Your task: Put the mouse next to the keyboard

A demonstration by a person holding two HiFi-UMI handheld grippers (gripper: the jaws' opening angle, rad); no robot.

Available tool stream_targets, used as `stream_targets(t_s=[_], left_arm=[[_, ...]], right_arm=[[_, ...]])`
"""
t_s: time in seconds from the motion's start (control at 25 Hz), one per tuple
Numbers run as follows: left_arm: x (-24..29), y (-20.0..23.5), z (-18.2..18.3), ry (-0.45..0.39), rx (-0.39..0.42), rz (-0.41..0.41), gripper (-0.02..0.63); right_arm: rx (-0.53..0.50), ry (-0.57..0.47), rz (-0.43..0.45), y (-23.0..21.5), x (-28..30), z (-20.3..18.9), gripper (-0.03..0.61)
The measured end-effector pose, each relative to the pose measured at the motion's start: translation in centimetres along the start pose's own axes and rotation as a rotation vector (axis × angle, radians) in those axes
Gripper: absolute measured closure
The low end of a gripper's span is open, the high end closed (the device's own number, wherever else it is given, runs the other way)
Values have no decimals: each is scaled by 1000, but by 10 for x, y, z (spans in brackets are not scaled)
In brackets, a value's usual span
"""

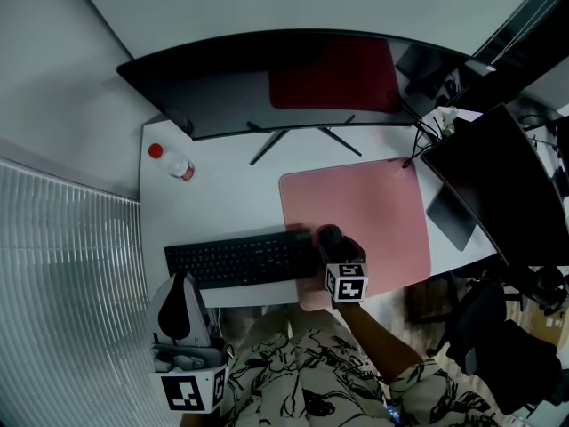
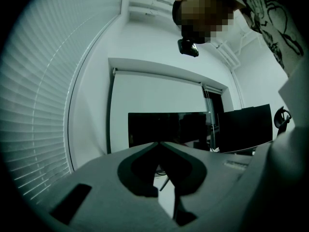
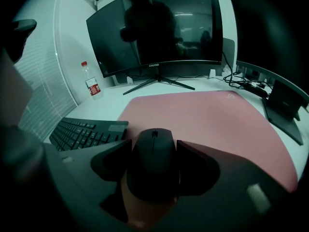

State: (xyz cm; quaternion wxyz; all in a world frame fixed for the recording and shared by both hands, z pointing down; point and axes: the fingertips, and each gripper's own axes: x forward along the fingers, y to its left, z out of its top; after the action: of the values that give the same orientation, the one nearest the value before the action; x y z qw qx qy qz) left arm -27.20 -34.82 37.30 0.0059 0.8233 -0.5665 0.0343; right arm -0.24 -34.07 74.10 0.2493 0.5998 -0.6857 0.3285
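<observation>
A black mouse point(image 1: 330, 235) point(image 3: 153, 162) rests on the near left corner of a pink desk mat point(image 1: 373, 205) point(image 3: 207, 112). It lies just off the right end of the black keyboard point(image 1: 238, 260) point(image 3: 83, 131). My right gripper point(image 1: 335, 246) point(image 3: 153, 147) is shut on the mouse, one jaw pressed against each side. My left gripper point(image 1: 180, 278) point(image 2: 158, 144) is held off the desk's front edge, left of the keyboard and tilted upward. Its jaw tips meet with nothing between them.
A wide curved monitor point(image 1: 267, 83) point(image 3: 154, 28) stands at the back of the white desk point(image 1: 222, 205). A red-capped bottle point(image 1: 174, 164) point(image 3: 90, 82) stands at the back left. A second dark screen point(image 1: 498, 185), a small stand point(image 1: 449, 216) point(image 3: 285, 111) and cables point(image 1: 428, 124) crowd the right side.
</observation>
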Motion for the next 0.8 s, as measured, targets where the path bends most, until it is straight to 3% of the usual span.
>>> stream_targets(t_s=[0.44, 0.8], left_arm=[[-2, -1, 2, -3, 2, 6, 612], [-5, -2, 8, -18, 5, 10, 612]], right_arm=[[-57, 25, -15, 3, 0, 1, 272], [-155, -44, 32, 13, -9, 18, 238]])
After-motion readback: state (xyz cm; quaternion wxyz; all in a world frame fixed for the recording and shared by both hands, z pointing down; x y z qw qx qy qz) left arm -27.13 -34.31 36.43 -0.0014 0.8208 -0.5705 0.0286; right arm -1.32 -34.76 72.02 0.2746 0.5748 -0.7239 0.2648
